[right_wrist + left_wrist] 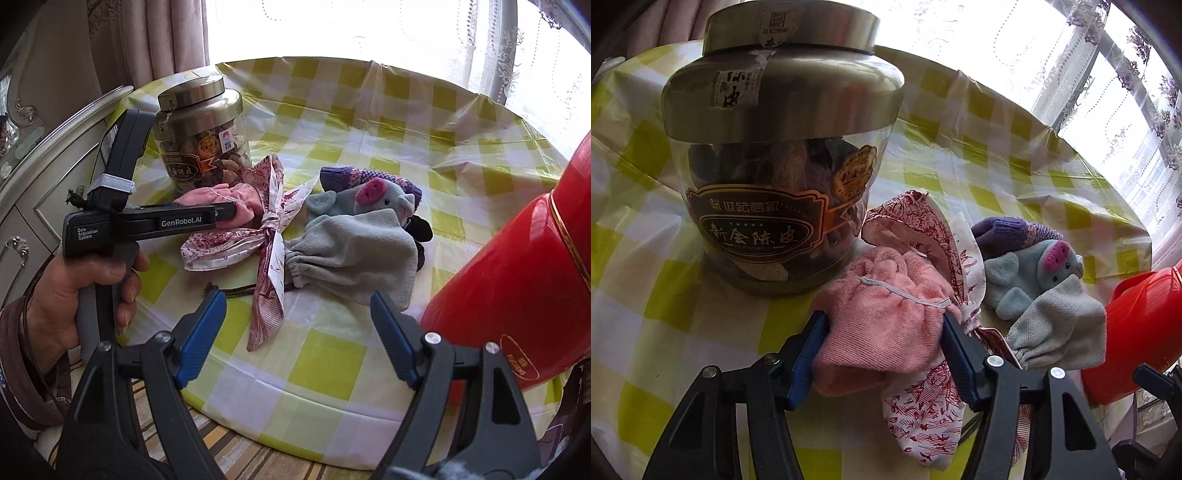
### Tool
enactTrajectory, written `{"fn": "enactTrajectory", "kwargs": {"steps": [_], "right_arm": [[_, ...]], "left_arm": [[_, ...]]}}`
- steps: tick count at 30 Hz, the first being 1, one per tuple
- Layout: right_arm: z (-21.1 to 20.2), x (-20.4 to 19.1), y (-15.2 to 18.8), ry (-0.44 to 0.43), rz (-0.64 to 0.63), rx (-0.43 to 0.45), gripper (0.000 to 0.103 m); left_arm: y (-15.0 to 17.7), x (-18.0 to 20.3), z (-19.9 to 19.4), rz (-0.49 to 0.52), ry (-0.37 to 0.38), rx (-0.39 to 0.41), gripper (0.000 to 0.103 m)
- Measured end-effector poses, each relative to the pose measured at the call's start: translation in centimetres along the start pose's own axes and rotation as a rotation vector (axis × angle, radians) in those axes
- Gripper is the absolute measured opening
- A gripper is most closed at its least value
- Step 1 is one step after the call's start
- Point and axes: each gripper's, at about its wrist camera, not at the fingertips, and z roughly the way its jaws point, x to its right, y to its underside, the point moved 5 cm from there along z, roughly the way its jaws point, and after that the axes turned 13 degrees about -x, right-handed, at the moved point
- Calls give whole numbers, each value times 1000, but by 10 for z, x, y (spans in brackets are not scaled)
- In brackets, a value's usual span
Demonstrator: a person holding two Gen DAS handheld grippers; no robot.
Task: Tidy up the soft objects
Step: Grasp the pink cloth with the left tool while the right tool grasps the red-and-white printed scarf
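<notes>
Left fingers (827, 325) flank the pink cloth (882, 314), pads touching both sides, apparently gripping. Right gripper (299, 325) hovers wide, holding nothing. Bench (332, 354): red container (517, 295), jar (775, 166), grey pouch (351, 251), patterned scarf (273, 236), pig toy (376, 194). Soft items lie bunched, unsorted; organizing looks barely begun.

A home: lace curtains (1108, 92), ornate cabinet (44, 155), checked tablecloth (332, 362).
</notes>
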Motion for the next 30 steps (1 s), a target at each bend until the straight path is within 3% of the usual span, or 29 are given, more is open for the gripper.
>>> {"fn": "enactTrajectory", "kwargs": {"steps": [4, 7, 11, 30], "right_arm": [[13, -5, -13, 1, -11, 2, 83], [23, -8, -23, 3, -17, 0, 83], [36, -12, -38, 0, -18, -3, 82], [118, -31, -74, 0, -35, -114, 54]], "left_arm": [[5, -4, 1, -1, 8, 2, 34], [9, -11, -1, -34, 31, 9, 26], [17, -19, -6, -67, 49, 20, 24], [35, -36, -15, -149, 72, 56, 21]]}}
